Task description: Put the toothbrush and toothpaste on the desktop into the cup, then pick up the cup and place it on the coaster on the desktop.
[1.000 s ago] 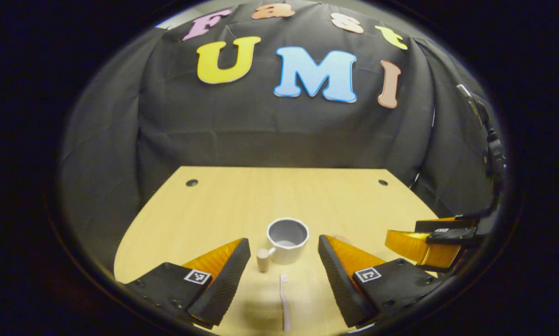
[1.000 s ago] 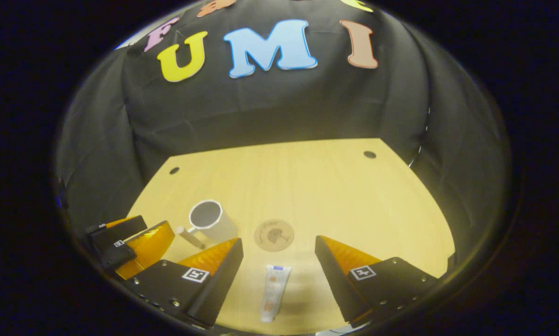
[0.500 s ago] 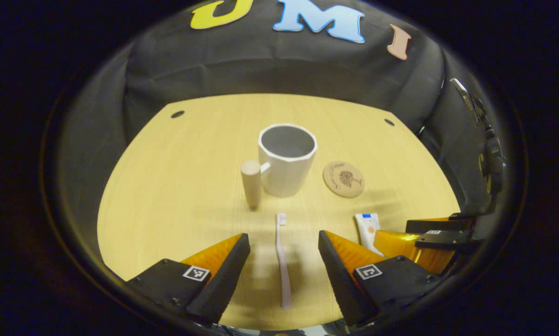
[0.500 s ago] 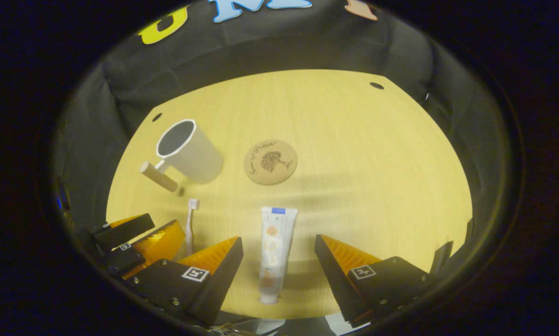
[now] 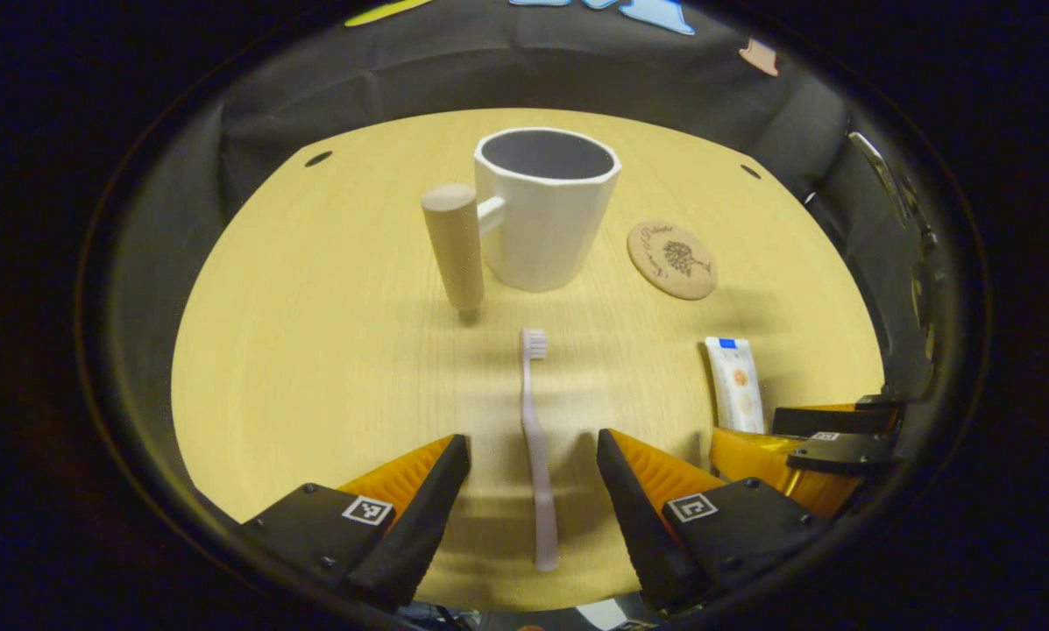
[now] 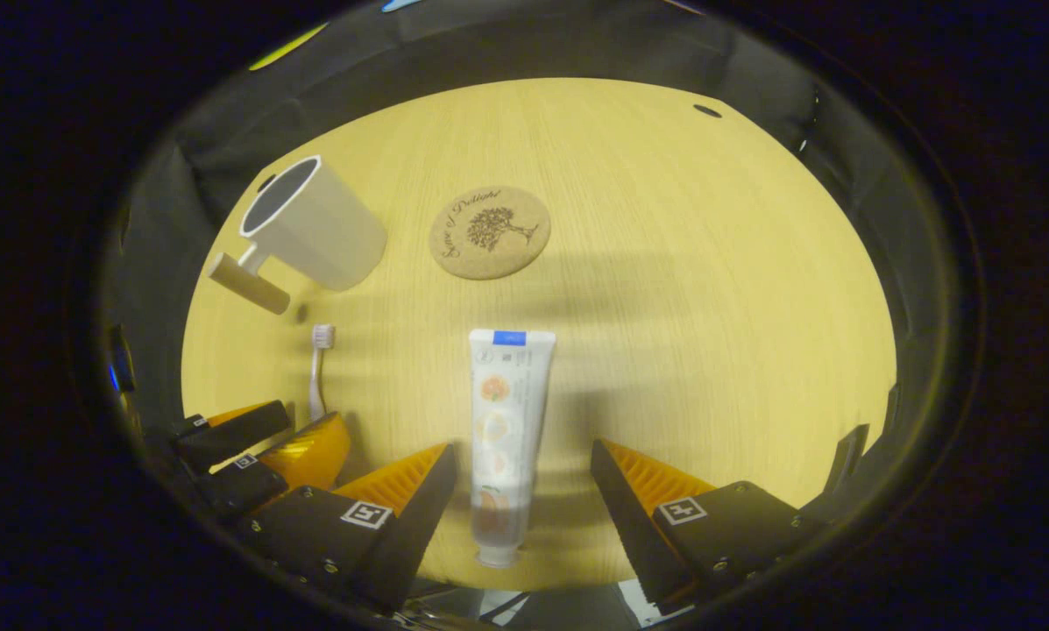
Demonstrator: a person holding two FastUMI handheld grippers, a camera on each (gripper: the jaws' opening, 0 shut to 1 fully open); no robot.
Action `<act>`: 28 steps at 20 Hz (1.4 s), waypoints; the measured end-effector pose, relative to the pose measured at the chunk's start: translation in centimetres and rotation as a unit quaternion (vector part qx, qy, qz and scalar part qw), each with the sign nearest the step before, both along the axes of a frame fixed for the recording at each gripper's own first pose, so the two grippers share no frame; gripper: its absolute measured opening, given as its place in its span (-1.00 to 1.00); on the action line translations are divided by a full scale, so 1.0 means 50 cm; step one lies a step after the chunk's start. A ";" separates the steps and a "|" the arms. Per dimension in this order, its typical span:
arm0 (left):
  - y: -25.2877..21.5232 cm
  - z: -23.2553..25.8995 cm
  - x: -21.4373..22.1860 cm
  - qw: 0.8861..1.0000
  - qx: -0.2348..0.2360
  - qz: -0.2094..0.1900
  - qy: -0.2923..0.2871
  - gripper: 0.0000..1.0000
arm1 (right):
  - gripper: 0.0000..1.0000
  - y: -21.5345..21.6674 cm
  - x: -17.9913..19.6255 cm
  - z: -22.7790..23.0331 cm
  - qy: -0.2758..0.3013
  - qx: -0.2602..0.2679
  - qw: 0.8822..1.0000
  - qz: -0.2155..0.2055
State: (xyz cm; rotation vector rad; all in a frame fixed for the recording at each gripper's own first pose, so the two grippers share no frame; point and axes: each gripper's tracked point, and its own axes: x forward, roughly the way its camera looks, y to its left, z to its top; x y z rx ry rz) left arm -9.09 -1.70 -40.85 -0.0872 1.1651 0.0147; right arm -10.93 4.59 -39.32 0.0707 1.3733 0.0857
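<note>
A pale pink toothbrush (image 5: 535, 438) lies flat on the wooden desktop (image 5: 314, 333), head pointing toward the white cup (image 5: 542, 210) with its wooden handle (image 5: 454, 245). My left gripper (image 5: 533, 456) hovers open over the toothbrush, a finger on each side, not touching it. A white toothpaste tube (image 6: 499, 429) lies on the desktop, cap toward me. My right gripper (image 6: 522, 464) stands open astride the tube, apart from it. A round cork coaster (image 6: 489, 232) sits right of the cup (image 6: 309, 223). The toothpaste (image 5: 734, 384), coaster (image 5: 671, 259) and right gripper (image 5: 804, 447) also appear in the left gripper view.
The desktop's near edge (image 6: 559, 574) lies just under both grippers. Small dark holes (image 5: 318, 159) mark the far corners. The left gripper (image 6: 261, 447) appears at the lower left of the right gripper view, beside the toothbrush (image 6: 318, 368). Black cloth walls ring the desk.
Both grippers have tilted downward and come closer to the desktop. The toothbrush and toothpaste now lie further up between the open fingers. No object has moved.
</note>
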 end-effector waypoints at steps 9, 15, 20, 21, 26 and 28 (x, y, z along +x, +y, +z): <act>0.019 -0.003 0.001 0.999 0.035 -0.011 0.017 0.84 | 0.90 0.003 -0.012 -0.012 0.052 -0.045 0.998 0.016; 0.022 -0.006 0.021 1.000 0.029 0.004 -0.001 -0.33 | 0.41 -0.008 -0.006 -0.012 0.070 -0.044 0.997 -0.005; 0.024 0.006 0.021 1.000 0.031 0.004 -0.002 -0.85 | -0.59 -0.012 -0.021 -0.004 0.073 -0.038 0.997 0.006; 0.022 0.004 0.023 1.000 0.029 0.003 -0.002 -0.85 | -0.58 -0.010 -0.016 -0.001 0.066 -0.032 0.997 -0.002; 0.027 0.020 0.007 0.999 -0.007 0.027 -0.015 -0.85 | -0.77 -0.009 -0.017 -0.004 0.063 0.002 0.997 -0.033; 0.031 0.038 0.007 0.999 -0.018 0.037 -0.022 -0.86 | -0.77 -0.011 -0.021 -0.004 0.065 0.008 0.997 -0.038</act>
